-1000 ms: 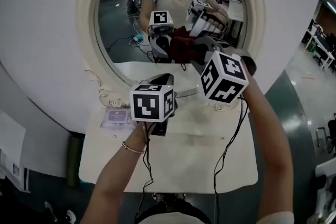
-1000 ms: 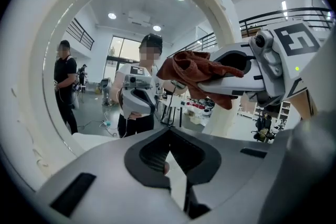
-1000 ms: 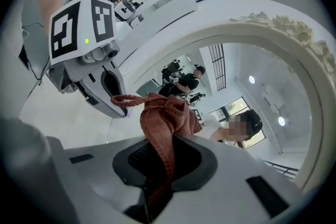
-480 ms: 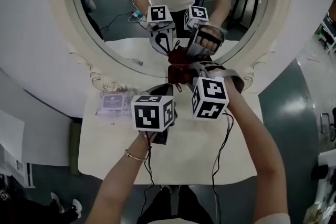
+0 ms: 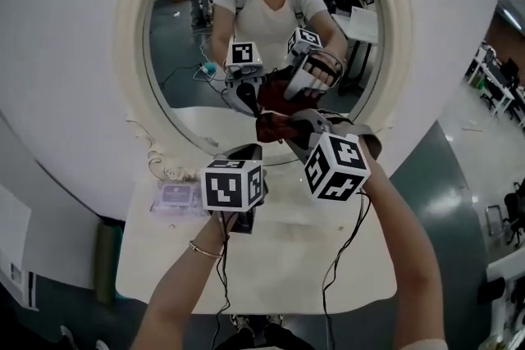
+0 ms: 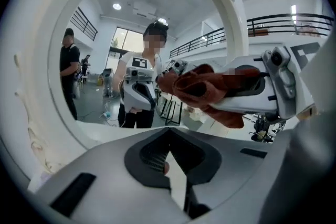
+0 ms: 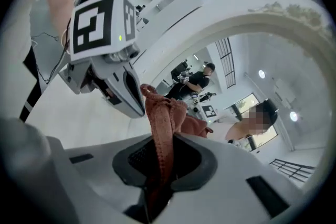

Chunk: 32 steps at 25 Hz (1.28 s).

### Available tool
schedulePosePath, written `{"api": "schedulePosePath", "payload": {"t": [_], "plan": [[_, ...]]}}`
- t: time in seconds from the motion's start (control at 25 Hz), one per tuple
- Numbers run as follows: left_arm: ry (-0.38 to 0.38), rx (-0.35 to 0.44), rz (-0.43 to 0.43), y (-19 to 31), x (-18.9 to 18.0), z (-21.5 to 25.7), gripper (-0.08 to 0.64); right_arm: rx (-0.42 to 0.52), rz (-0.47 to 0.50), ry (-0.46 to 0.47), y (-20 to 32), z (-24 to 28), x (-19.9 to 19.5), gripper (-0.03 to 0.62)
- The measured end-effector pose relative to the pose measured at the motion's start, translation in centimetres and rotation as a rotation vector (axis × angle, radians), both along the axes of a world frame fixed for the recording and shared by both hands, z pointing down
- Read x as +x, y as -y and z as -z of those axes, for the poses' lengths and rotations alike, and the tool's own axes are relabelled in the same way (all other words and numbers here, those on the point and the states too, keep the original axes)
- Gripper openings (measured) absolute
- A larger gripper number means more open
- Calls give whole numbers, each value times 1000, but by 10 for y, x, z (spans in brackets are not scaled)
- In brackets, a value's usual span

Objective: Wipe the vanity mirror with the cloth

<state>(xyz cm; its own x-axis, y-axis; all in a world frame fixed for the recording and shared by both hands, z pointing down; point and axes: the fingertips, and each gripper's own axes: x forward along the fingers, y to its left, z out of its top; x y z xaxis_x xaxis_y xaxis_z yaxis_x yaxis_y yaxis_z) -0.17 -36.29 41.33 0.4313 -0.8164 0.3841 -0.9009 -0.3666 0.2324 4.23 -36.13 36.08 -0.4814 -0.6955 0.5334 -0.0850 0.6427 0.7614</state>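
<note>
A large oval vanity mirror (image 5: 184, 53) in a cream, carved frame (image 5: 131, 53) is seen filling the upper part of the head view. A person with both grippers is reflected in its glass. A white tabletop (image 5: 279, 258) is set below it, with the foot of the frame resting at its far edge.

The right gripper (image 5: 289, 127) is held up to the lower part of the glass, just above the bottom rim. Its fingers (image 7: 191, 165) are clamped on a reddish-brown cloth (image 5: 271, 125). In the right gripper view the cloth (image 7: 163, 123) is seen rising in a bunched fold from between the dark pads. The cloth is pressed against the glass, where it is met by its own reflection.

The left gripper (image 5: 248, 148) is held lower and to the left, over the tabletop and just in front of the frame's bottom edge, apart from the cloth. In the left gripper view its fingers (image 6: 152, 157) are drawn together to a narrow slit, and nothing is held between them. The cloth (image 6: 202, 89) is seen above them, to the right.

A small pale purple packet (image 5: 175, 195) is laid on the tabletop beside the foot of the frame, to the left of the left gripper.
</note>
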Motion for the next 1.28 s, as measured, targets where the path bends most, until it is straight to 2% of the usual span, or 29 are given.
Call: {"api": "schedulePosePath", "payload": {"t": [0.08,0.24,0.32,0.4,0.56,0.76,1.0,1.28], "plan": [[-12,77,-17,5,12,46,3,99,-7,28,-2,61,10,63],[-36,229,-66,7,38,134,3,364,-59,52,-2,174,43,63],[-49,274,-87,5,50,163,3,476,-87,57,-1,213,59,63],[-61,298,-103,5,61,180,3,541,-110,48,3,234,72,63],[-46,294,-122,10,77,181,3,545,-138,9,17,230,86,63],[-8,253,-125,21,83,161,3,510,-121,58,21,221,91,63],[2,215,-143,21,93,138,3,462,-128,79,21,209,98,63],[7,150,-164,12,100,101,3,395,-152,86,18,167,106,63]]}}
